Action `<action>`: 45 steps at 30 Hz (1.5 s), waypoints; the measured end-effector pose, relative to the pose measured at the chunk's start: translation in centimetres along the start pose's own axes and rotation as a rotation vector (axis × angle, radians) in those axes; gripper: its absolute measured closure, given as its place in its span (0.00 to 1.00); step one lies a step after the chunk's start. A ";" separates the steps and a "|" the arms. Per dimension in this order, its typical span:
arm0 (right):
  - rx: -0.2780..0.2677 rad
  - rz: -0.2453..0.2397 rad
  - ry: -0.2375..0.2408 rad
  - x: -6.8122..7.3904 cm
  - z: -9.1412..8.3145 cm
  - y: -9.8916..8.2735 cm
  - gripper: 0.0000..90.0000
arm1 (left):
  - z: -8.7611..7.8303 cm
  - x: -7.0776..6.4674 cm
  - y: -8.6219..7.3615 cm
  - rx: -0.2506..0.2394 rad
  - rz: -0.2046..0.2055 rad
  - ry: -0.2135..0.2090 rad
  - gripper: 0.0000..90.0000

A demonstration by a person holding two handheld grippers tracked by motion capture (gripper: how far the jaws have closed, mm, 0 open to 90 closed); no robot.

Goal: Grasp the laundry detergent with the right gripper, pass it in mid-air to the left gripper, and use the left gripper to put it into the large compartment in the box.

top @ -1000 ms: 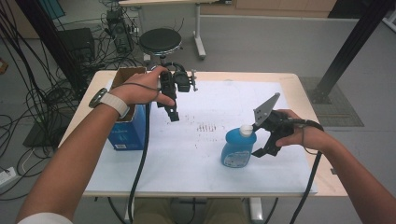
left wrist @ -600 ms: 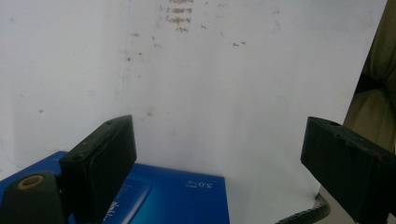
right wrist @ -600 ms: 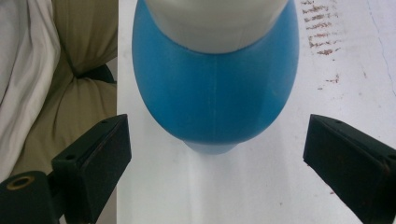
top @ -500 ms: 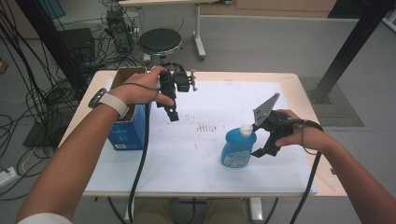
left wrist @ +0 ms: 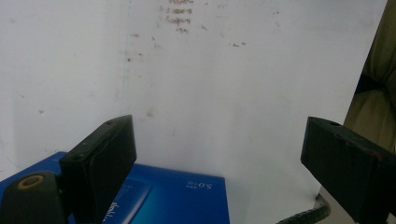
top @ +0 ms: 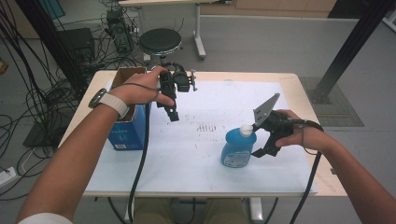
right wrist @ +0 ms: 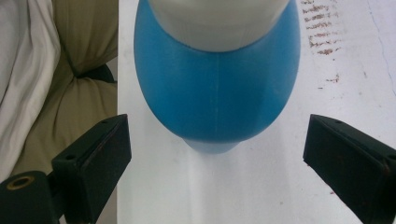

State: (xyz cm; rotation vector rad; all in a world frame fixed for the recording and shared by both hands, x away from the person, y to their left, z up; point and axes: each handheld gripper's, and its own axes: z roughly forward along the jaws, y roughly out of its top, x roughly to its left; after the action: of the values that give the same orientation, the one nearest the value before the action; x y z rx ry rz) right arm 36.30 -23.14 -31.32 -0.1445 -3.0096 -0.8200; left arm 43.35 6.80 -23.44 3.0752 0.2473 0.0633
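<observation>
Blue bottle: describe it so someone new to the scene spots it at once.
On the white sheet covering the table, look right of centre, just in front of the right gripper. The bottle stands upright there: rounded, translucent blue, white cap. The other blue thing is a square-edged box at the left edge.

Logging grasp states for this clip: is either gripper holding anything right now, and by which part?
Nothing is held. The right gripper is open, its jaws apart beside the blue bottle without touching it. The left gripper is open over the table.
</observation>
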 end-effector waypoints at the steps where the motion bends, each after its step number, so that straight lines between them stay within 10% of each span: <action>1: -0.001 0.000 -0.002 0.0 0.0 0.0 0.09 | 0.0 0.0 0.0 -0.001 -0.001 0.000 0.12; 45: 0.000 -0.003 0.003 -0.2 0.0 0.2 0.09 | 0.2 0.1 -0.3 0.002 -0.005 -0.002 0.12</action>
State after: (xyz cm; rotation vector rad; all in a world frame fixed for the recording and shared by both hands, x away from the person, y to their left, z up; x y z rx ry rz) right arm 36.47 -23.00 -31.28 -0.1383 -3.0083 -0.8196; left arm 43.43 7.15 -23.65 3.0758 0.2554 0.0592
